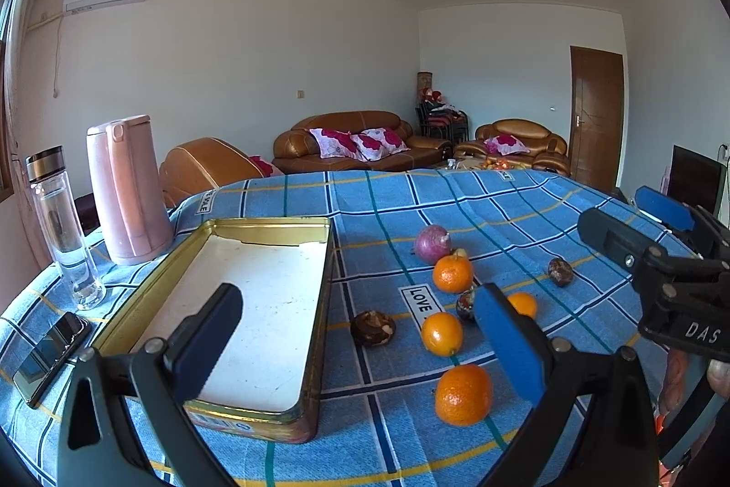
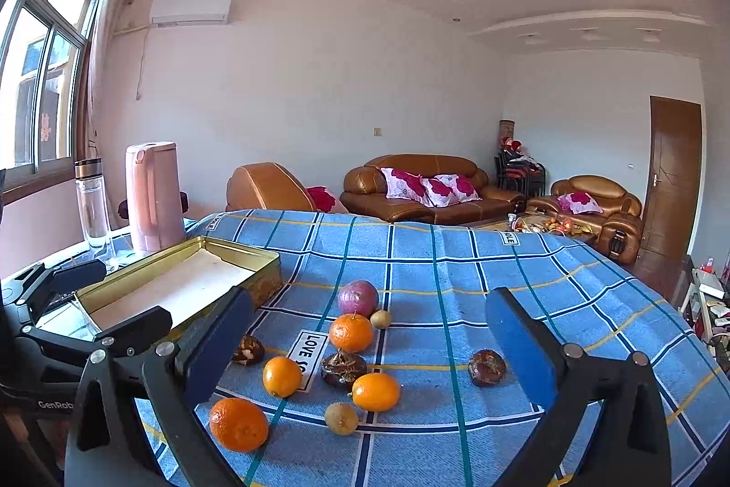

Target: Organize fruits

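We hold our left gripper (image 1: 360, 332) and right gripper (image 2: 369, 338) spread wide and empty above the counter (image 2: 502, 259), where oranges (image 2: 351, 332) and other fruits lie scattered beside the empty tin (image 1: 255, 295).

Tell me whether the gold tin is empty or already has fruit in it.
Empty. The gold tin shows only its bare pale bottom; the oranges lie on the tablecloth.

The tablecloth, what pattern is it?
Blue plaid tablecloth with white, navy, teal and yellow lines; clearest in the right wrist view.
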The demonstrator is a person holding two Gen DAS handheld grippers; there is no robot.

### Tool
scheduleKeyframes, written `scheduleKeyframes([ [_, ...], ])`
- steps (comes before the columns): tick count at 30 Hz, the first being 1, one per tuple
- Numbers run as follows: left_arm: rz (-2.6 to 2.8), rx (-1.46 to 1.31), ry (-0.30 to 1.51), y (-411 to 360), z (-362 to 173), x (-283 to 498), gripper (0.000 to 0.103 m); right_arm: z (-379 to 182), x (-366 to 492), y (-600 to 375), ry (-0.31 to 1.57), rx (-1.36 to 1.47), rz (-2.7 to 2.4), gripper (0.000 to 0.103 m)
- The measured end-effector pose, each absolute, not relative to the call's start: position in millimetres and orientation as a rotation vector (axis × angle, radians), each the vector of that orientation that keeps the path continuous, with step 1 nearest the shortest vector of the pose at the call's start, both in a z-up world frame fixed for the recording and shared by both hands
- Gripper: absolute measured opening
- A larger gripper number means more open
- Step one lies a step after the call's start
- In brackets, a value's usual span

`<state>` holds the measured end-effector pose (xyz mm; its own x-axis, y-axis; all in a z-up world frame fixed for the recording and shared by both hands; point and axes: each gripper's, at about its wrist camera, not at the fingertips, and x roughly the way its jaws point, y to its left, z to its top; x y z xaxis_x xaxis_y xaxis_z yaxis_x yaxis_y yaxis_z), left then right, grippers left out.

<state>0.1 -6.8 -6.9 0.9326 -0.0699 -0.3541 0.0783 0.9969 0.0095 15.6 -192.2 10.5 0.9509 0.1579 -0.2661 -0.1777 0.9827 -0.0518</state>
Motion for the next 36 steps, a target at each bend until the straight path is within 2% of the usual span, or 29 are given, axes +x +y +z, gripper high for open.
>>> scheduleKeyframes([
  [36,-0.108,0.064,0.356,-26.8,-17.3,-2.3,0.103,-13.6,19.4,-212.6,0.294,-0.024,0.167,0.102],
])
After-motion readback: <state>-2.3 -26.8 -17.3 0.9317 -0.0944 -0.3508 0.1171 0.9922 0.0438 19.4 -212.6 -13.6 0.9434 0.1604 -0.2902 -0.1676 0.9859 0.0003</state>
